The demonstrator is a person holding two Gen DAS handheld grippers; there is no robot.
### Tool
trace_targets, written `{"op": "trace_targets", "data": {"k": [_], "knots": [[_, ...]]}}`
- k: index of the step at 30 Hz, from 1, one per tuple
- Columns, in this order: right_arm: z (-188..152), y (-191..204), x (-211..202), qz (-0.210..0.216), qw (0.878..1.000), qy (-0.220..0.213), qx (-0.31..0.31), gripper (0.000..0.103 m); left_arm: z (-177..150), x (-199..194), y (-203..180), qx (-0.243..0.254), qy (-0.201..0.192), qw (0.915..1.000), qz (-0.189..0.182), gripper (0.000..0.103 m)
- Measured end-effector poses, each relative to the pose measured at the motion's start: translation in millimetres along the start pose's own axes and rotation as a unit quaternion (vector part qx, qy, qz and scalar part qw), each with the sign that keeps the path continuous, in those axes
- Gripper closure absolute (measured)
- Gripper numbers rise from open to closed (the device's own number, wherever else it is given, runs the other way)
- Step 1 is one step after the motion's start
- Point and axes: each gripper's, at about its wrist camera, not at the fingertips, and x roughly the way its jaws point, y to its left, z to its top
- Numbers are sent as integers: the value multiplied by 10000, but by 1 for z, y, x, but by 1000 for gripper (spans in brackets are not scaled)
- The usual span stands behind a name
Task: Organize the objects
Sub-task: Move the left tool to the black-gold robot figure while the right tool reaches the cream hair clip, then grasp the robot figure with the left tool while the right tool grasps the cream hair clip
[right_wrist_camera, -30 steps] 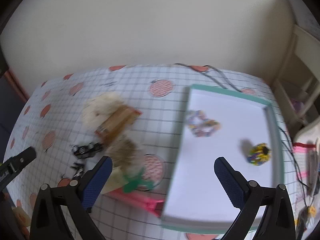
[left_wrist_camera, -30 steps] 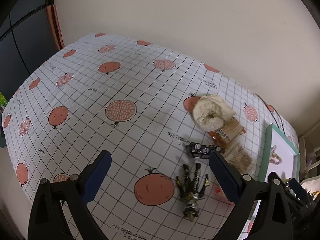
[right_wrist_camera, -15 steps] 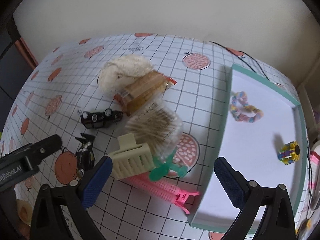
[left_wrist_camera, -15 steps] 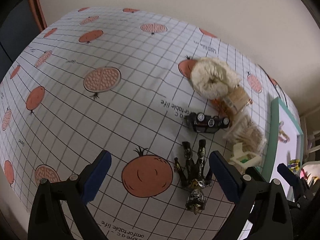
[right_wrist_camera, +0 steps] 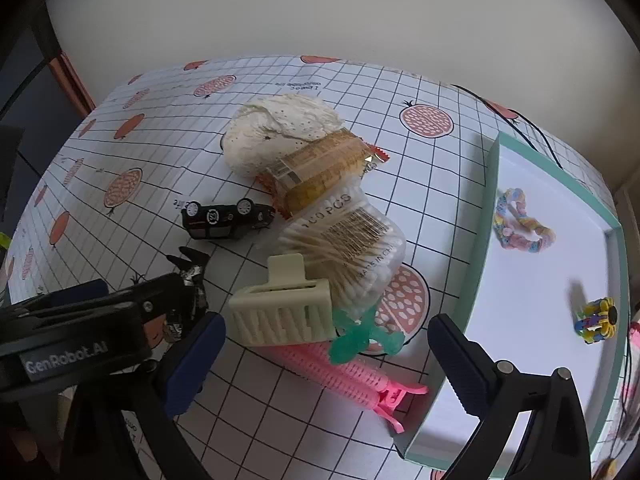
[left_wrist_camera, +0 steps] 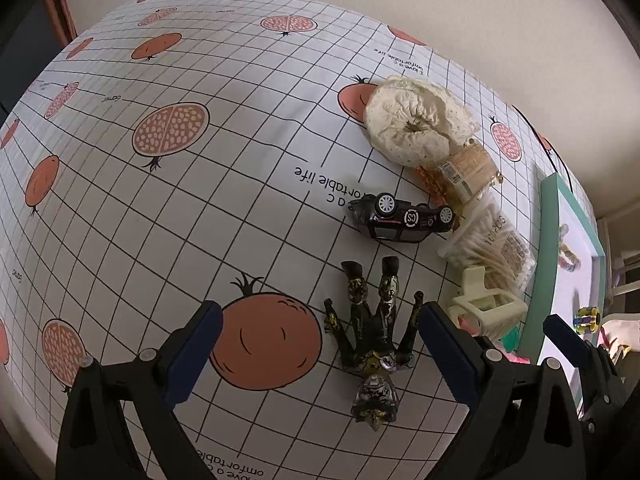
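A black and gold toy figure (left_wrist_camera: pixel 374 340) lies on the pomegranate-print cloth, just inside the right finger of my open left gripper (left_wrist_camera: pixel 320 340). Beyond it a black toy car (left_wrist_camera: pixel 404 218) lies on its side. My open right gripper (right_wrist_camera: pixel 326 352) hovers over a cream hair claw (right_wrist_camera: pixel 284 308), a green clip (right_wrist_camera: pixel 360 340) and a pink hair roller (right_wrist_camera: pixel 348 372). Behind these sit a bag of cotton swabs (right_wrist_camera: pixel 348 248), a snack pack (right_wrist_camera: pixel 320 168) and a cream crocheted piece (right_wrist_camera: pixel 280 128). The teal-rimmed white tray (right_wrist_camera: pixel 472 240) holds a pastel scrunchie (right_wrist_camera: pixel 520 228) and a yellow toy (right_wrist_camera: pixel 596 318).
The left gripper's body (right_wrist_camera: pixel 76 340) shows at the lower left of the right wrist view, over the figure. A black cable (right_wrist_camera: pixel 532 124) runs behind the tray. A wall borders the table's far edge; a dark panel (right_wrist_camera: pixel 24 80) stands at the left.
Both grippers have moved down and closer to the pile. The left one now straddles the cloth beside the toy figure; the right one has swung from the tray to the hair claw and roller.
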Motion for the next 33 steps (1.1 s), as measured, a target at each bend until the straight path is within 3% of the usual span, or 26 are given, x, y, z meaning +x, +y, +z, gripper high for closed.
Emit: {"op": "trace_targets", "data": {"k": [8,15,16,33], "knots": [[1,-1,6,128,9999,36,61,16,-3,9,-9,103,108,9999,-2,6],[2,2,6,222,9997,38,-27,34,-4,14,-14,111,156,9998,-77,8],[2,2,6,231,9997,40,-39,40,-4,14,-15,115,159,9998,-85,8],[0,-20,0,150,9997,48,169,43,3,18,-21,158,117,9997,-127,13]]}}
